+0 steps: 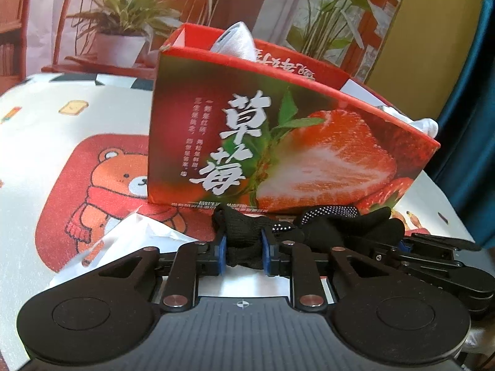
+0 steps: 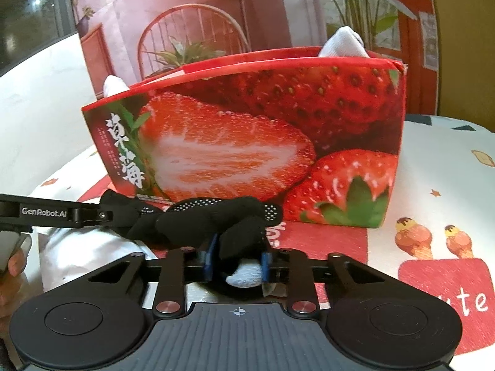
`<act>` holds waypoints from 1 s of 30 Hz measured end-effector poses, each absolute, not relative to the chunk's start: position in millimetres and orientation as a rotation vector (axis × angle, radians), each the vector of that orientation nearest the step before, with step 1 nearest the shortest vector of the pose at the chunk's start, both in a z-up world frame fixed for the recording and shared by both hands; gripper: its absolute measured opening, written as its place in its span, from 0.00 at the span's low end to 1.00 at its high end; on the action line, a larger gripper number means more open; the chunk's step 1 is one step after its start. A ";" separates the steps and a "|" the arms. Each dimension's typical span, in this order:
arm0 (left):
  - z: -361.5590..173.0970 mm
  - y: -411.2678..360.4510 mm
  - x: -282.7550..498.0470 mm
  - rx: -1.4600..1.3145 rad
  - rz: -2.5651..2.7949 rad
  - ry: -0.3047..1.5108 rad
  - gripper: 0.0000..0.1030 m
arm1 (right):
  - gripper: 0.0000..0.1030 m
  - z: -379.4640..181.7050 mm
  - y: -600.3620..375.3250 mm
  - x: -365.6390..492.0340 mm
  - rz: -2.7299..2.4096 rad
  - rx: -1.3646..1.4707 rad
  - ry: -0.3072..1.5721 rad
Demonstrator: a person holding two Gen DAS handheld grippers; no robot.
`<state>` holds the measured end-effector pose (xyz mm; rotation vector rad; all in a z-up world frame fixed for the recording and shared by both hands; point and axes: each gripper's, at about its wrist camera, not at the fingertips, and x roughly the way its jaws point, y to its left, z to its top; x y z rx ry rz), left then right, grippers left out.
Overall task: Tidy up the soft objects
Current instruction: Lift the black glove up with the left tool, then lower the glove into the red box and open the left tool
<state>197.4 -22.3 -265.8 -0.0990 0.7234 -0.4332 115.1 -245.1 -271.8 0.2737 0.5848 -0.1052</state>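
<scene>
A black knit glove with white grip dots (image 1: 312,227) lies stretched in front of a red strawberry box (image 1: 278,142). My left gripper (image 1: 243,252) is shut on its cuff end. My right gripper (image 2: 236,258) is shut on the glove's finger end (image 2: 216,216), with a white sock toe (image 2: 244,273) just below the pads. The box (image 2: 247,136) stands on the table right behind the glove. White cloth (image 1: 238,40) sticks out of the box top, also seen in the right wrist view (image 2: 343,41). The right gripper's arm (image 1: 433,253) shows at the left view's right edge.
A cartoon-print tablecloth (image 1: 77,154) covers the table. A white plastic bag (image 1: 139,232) lies at front left of the glove, also in the right wrist view (image 2: 92,247). A potted plant (image 1: 123,31) and a printed backdrop stand behind the table.
</scene>
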 end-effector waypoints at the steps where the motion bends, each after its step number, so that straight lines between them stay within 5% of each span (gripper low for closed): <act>1: -264.1 -22.9 195.8 -0.093 -0.438 0.718 0.21 | 0.14 -271.5 -243.9 115.4 -0.102 0.267 0.583; 14: -230.5 -18.5 164.5 -0.104 -0.486 0.621 0.19 | 0.11 -249.5 -232.0 88.0 -0.115 0.224 0.458; 30: -132.2 -26.3 182.2 -0.144 -0.512 0.404 0.19 | 0.11 -134.2 -254.9 106.4 -0.097 0.166 0.230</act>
